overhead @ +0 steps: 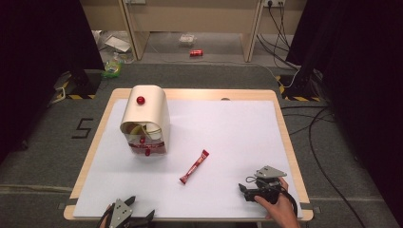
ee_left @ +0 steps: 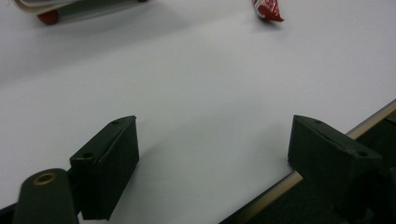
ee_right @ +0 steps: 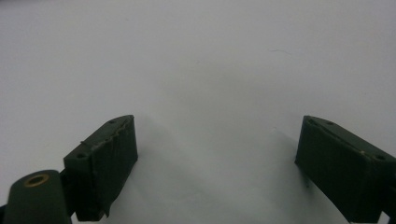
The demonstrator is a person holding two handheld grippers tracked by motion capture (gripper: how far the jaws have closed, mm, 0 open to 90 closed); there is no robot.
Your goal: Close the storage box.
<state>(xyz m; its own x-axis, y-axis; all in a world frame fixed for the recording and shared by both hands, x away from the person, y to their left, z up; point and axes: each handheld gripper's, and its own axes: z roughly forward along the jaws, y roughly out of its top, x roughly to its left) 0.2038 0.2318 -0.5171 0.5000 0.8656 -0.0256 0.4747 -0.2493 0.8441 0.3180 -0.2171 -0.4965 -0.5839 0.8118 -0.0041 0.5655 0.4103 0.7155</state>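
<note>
A red snack bar in its wrapper (overhead: 195, 166) lies slantwise on the white mat (overhead: 223, 128) near the table's middle; its near end (ee_left: 267, 9) shows at the top of the left gripper view. A cream roll-top box (overhead: 147, 114) with a red knob (overhead: 140, 100) stands at the left, its front partly open on yellowish contents. My left gripper (overhead: 141, 207) (ee_left: 212, 140) rests open at the front edge, with nothing between its fingers. My right gripper (overhead: 244, 192) (ee_right: 217, 140), held by a hand (overhead: 281, 209), is open and empty over bare mat at the front right.
The box's lower edge with a small red foot (ee_left: 49, 17) shows far off in the left gripper view. The table's wooden rim (overhead: 285, 128) frames the mat. On the floor beyond lie a red can (overhead: 196, 53), some litter and cables (overhead: 313, 128).
</note>
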